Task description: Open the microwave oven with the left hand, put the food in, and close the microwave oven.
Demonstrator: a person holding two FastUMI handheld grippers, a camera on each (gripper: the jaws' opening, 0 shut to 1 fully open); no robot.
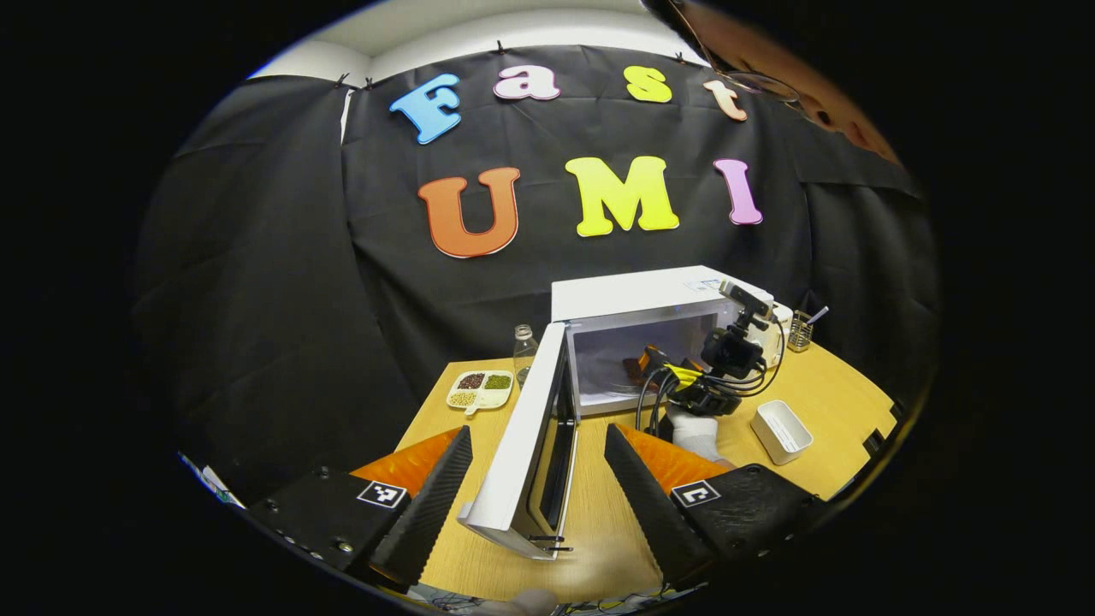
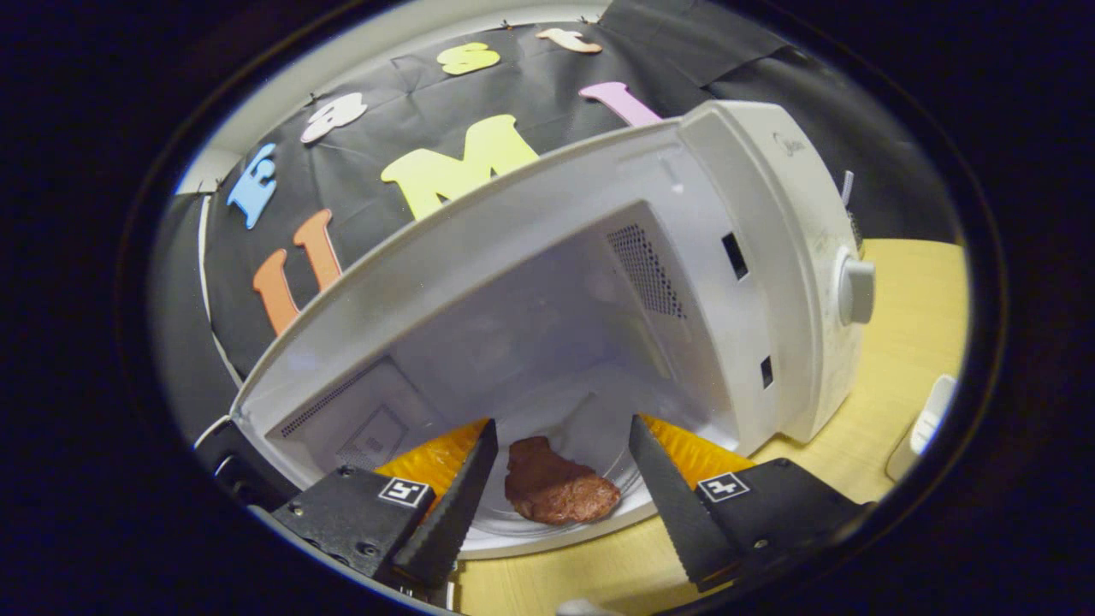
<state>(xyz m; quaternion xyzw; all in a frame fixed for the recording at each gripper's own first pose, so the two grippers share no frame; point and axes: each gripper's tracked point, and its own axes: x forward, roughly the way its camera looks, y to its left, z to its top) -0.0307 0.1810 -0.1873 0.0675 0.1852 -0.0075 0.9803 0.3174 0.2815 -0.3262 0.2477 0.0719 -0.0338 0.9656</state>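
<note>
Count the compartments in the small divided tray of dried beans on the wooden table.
3 show. On the white divided tray, left of the open microwave door: dark reddish beans rear left, green beans rear right, pale beans at the front. Any more cannot be told.

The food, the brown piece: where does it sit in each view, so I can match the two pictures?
Left gripper view: not clearly made out; the right tool reaches into the cavity of the microwave oven and covers that spot.
Right gripper view: the food lies low at centre on the turntable, between the open fingers.
Shared landmark: the microwave oven's open cavity.
</note>
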